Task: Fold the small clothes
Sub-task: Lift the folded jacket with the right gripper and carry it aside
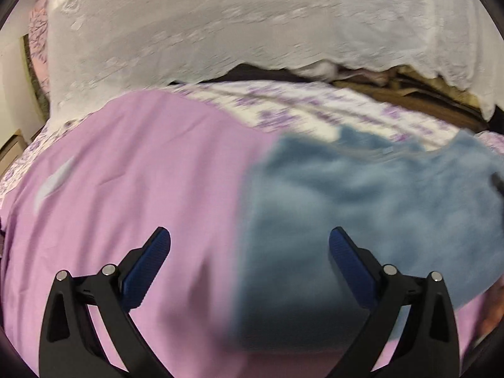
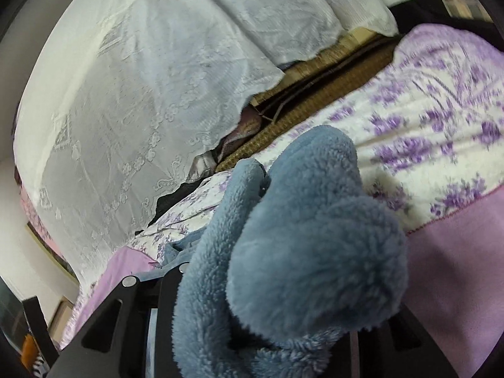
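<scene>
We are working over a bed (image 1: pixel 132 170) spread with a lilac sheet and a border of purple flowers, with white lace cloth (image 1: pixel 220 25) draped behind it. The thing we are folding is a small blue fleece (image 1: pixel 362 195). In the left wrist view it is lying on the sheet to the right, its near edge reaching in between the fingers and shadowed there; the picture is blurred, so its outline is hard to read.

Our left gripper (image 1: pixel 249 242) is standing wide apart and grasping nothing, its blue pads (image 1: pixel 151 267) hovering over sheet on one side and fleece on the other.

Our right gripper (image 2: pixel 271 283) is mostly buried under a thick bunch of the fleece (image 2: pixel 302 236), which is rising in rounded lobes right in front of the camera. We are judging that it is clenched on that bunch, since the cloth is heaped up off the bed around the fingers, though the pads themselves are hidden.

The fleece is looking soft, plush and light, with no stiffness: it is likely to sag and bulge wherever it is unsupported, and it is bulky enough to fill the jaws. It should grip well and not slip. We are judging that the best hold is at an edge or corner, pinching few layers.
</scene>
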`<act>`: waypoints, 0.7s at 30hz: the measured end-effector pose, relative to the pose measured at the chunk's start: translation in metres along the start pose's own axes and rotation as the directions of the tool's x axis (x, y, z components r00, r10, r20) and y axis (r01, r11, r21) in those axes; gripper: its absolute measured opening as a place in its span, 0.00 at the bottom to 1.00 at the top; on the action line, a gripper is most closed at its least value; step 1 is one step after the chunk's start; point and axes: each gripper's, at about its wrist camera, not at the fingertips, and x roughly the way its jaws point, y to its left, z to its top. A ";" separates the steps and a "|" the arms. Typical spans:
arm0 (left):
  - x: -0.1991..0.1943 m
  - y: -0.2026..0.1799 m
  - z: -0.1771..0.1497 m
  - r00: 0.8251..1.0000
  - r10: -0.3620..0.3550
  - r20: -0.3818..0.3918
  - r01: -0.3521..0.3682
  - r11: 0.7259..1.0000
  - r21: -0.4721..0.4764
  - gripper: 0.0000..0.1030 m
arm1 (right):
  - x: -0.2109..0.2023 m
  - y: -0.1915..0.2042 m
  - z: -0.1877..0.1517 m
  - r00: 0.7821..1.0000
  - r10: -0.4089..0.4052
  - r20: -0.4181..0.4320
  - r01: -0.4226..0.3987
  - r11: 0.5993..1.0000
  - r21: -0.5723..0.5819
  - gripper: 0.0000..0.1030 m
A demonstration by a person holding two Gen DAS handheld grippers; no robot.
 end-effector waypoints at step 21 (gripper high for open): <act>0.033 0.085 -0.024 0.987 0.100 -0.128 -0.117 0.984 -0.136 0.96 | -0.001 0.111 -0.004 0.995 -0.095 0.012 0.096 0.975 -0.199 0.33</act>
